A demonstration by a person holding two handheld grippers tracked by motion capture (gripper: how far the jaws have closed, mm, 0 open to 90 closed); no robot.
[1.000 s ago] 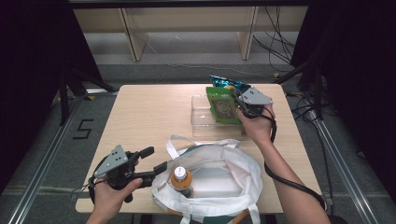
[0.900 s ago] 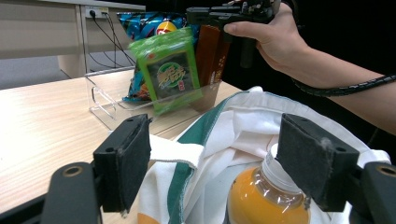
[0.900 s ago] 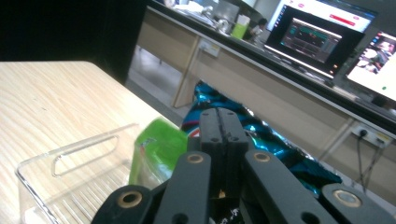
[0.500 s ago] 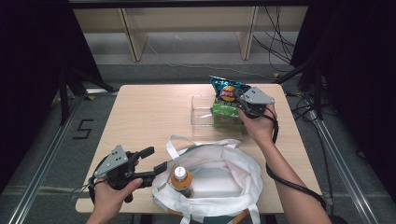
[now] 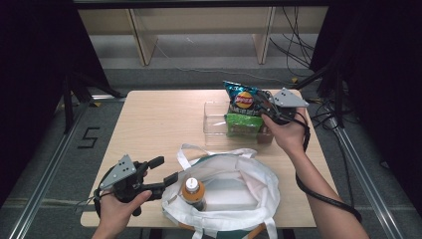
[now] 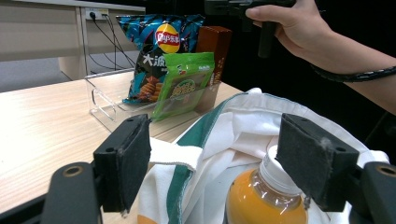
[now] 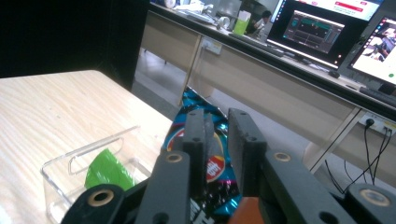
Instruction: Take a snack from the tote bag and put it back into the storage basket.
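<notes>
While the left gripper (image 5: 160, 175) rests spread apart at lower left beside the white bag (image 5: 234, 191) (an orange bottle (image 5: 193, 189) inside), the right gripper (image 5: 263, 105) pinches the blue chip bag (image 5: 242, 98) above the clear bin (image 5: 217, 125), upper right.

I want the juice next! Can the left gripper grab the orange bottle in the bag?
Probably yes. The left gripper is open beside the bag, and the orange bottle stands upright in its open mouth with nothing covering its cap.

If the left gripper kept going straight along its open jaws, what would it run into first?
Most likely the orange juice bottle standing in the white tote bag; the left gripper already straddles the bag's rim, and the bottle's cap sits beside the right-hand jaw, though depth is uncertain.
</notes>
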